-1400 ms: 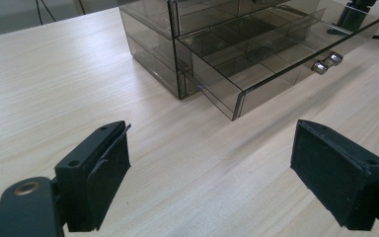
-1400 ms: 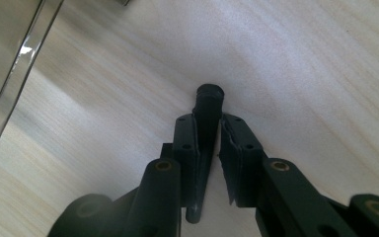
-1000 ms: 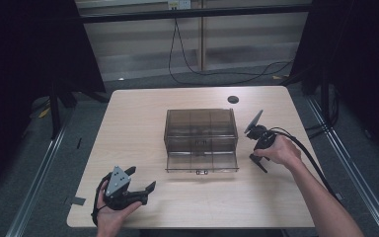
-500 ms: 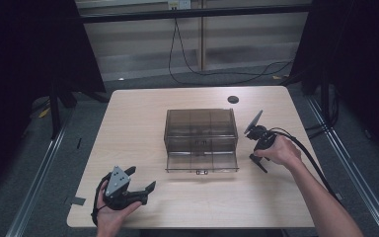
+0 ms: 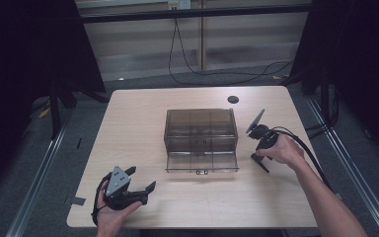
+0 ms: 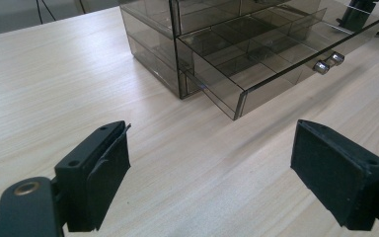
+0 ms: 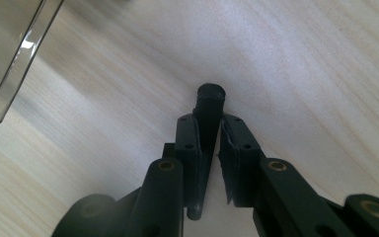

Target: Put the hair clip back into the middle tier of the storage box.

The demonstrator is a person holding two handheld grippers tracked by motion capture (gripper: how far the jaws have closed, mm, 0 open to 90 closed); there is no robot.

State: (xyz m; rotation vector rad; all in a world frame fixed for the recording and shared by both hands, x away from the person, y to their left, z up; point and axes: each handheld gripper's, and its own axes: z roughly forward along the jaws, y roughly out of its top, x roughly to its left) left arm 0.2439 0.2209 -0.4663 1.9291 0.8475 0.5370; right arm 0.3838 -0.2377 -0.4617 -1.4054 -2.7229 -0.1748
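Observation:
A smoky clear drawer box (image 5: pixel 201 129) stands mid-table with its bottom drawer (image 5: pixel 202 163) pulled out toward me. In the left gripper view the drawer (image 6: pixel 276 54) shows divided compartments and two silver knobs (image 6: pixel 325 61). My left gripper (image 5: pixel 140 178) rests near the front left edge, open, with bare table between its pads (image 6: pixel 217 163). My right gripper (image 5: pixel 257 159) hangs just right of the drawer and points down at the table. Its jaws (image 7: pixel 209 121) are shut on a slim black stick (image 7: pixel 208 106) with a round end that pokes out past the tips.
A small black round disc (image 5: pixel 233 99) lies at the back of the wooden table (image 5: pixel 143 123). A corner of the drawer (image 7: pixel 5 59) lies up and left of the right gripper. Cables trail over the floor behind the table.

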